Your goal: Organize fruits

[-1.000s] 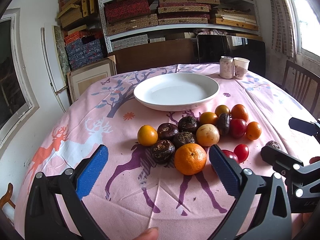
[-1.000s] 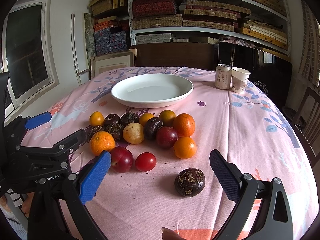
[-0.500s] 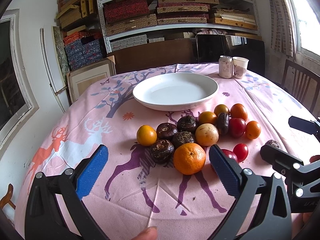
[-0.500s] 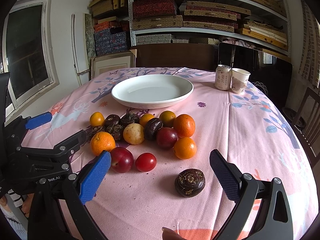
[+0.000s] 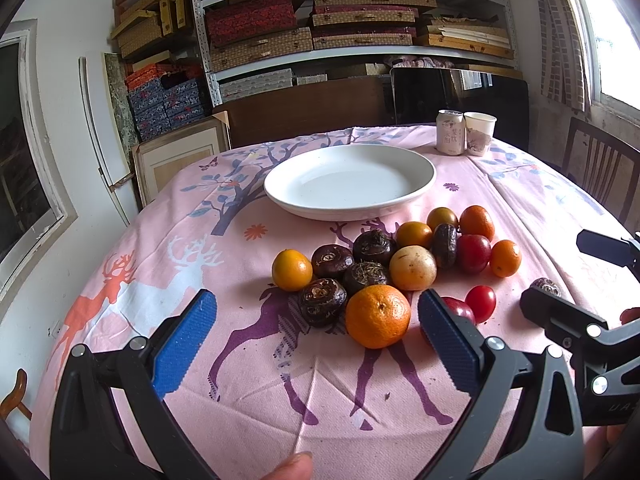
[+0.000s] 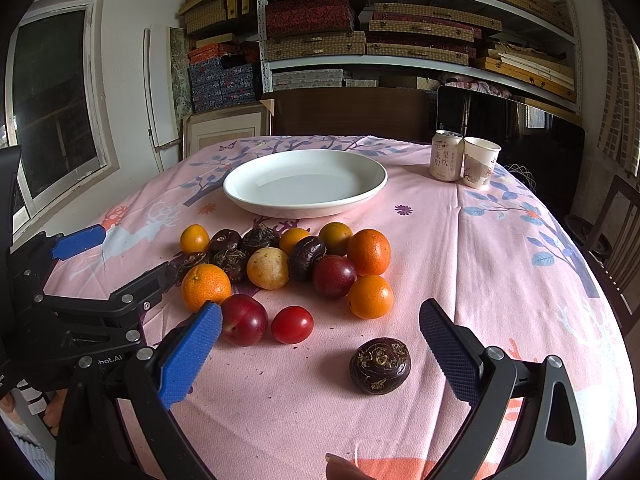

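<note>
A heap of fruit lies on the pink tablecloth in front of an empty white plate (image 5: 350,180) (image 6: 306,184). It holds oranges, small yellow-orange fruits, dark brown water chestnuts, red plums and a pale yellow fruit (image 5: 413,268). My left gripper (image 5: 316,340) is open, with a large orange (image 5: 378,316) just beyond and between its blue pads. My right gripper (image 6: 320,356) is open too; a lone dark chestnut (image 6: 380,365) lies between its fingers, a red plum (image 6: 244,319) and a small red fruit (image 6: 292,324) just ahead.
A drink can (image 6: 446,156) and a paper cup (image 6: 480,162) stand at the table's far right. Wooden chairs (image 5: 600,176) flank the right side. Shelves of boxes (image 6: 360,20) fill the back wall, with framed panels leaning below.
Both views have hardly shifted; the left gripper has crept slightly forward and left. Both grippers stay open and no fruit has moved.
</note>
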Demonstrator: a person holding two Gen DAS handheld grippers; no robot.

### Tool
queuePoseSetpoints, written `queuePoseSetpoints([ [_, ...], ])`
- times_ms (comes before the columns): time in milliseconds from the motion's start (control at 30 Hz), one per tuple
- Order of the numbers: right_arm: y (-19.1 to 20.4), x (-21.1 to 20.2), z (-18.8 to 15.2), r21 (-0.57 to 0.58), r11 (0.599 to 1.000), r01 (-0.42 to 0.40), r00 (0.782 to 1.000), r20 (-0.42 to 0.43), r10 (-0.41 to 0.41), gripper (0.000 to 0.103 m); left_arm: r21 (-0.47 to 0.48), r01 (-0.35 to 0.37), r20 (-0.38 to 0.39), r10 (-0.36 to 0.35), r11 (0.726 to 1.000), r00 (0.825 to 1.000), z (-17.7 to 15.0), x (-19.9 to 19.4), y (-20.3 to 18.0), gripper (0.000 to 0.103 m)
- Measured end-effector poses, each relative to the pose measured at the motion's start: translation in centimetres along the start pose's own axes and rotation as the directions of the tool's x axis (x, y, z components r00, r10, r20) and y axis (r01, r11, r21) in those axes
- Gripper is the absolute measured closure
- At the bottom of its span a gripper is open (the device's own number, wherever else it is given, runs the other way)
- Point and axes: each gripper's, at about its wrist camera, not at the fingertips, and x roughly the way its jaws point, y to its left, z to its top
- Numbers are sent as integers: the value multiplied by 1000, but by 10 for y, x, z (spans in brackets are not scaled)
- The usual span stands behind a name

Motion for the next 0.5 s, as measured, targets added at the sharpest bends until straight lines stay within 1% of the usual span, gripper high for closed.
queuePoseSetpoints([
  [500,1,-2,0,-1,1000,-3,1000,4,3,3,2,-1,0,1,1000,1000,0,0,-1,4],
])
